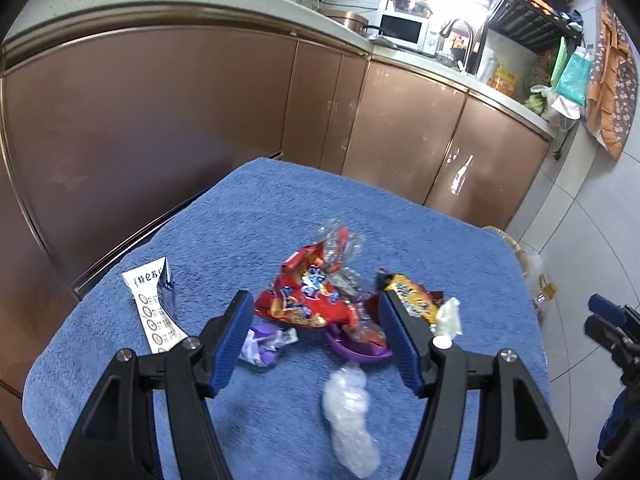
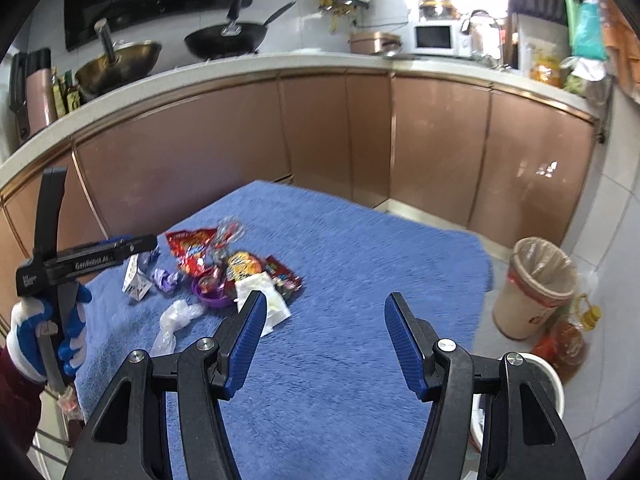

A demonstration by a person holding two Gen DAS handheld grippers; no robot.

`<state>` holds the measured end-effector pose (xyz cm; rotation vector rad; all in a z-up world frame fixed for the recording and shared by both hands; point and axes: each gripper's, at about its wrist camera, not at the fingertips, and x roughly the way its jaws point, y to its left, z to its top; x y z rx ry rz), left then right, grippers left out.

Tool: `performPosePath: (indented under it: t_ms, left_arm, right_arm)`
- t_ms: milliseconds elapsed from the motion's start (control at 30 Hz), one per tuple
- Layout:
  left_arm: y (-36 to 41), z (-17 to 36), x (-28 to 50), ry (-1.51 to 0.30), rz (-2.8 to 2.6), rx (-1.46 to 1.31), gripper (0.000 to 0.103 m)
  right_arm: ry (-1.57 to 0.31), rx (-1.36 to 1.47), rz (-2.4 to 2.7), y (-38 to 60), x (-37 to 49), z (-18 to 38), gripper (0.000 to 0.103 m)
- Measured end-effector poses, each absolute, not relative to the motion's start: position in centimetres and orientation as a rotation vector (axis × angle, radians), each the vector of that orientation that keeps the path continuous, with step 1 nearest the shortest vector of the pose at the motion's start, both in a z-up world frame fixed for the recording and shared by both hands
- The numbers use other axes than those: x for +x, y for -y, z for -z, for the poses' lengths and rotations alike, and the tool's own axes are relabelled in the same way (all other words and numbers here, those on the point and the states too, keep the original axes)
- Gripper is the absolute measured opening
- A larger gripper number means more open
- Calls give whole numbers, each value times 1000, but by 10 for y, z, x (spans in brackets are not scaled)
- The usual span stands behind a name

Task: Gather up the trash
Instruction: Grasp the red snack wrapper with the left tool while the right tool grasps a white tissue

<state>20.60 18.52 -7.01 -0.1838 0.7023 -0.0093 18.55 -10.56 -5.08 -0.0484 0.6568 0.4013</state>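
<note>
Left wrist view looks down over a table (image 1: 460, 248) draped in blue towelling, and the trash sits in a loose heap near its middle, with the red snack bag (image 1: 308, 300) as the biggest piece. I'd take this as the approach step: nothing has been picked up yet. The left claw (image 1: 316, 334) stands open with its blue pads either side of the red snack bag and above it, pressing on nothing. Just behind that bag lies a clear crinkled wrapper (image 1: 340, 242); to its right a yellow packet (image 1: 414, 298) and a white wad of tissue (image 1: 448, 316); to its left a purple scrap (image 1: 262, 344) and, further out, a white printed sachet (image 1: 154, 304). A purple dish (image 1: 352, 350) peeps out from under the bag's near edge, and a twist of clear plastic (image 1: 350, 412) lies nearer the camera.

The right claw (image 2: 326, 340) is open too, empty, over bare towel well to the right of the heap. A lined bin (image 2: 536, 284) stands on the floor off the table's far right corner, the likely place for it all.

Next, I'd guess, a claw must drop lower and close on one light, crinkly piece without dragging the rest.

Both pictures are smeared, so print on the wrappers can't be read. The dish's contents are mostly covered, and the gloved hand (image 2: 44, 332) on the left tool is cut off at the frame's edge.
</note>
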Motion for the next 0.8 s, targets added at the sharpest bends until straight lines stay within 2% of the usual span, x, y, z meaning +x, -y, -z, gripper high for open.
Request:
performPosePath:
  t_ms: [633,800]
  left_arm:
    - [-204,105,263,-793,60,-211,62]
    - [-203,109,271,-815,63,-205,57]
  right_arm:
    - [-802,-150,-621,16,247,123,61]
    - [-822,-157,-641,11,258,135,67]
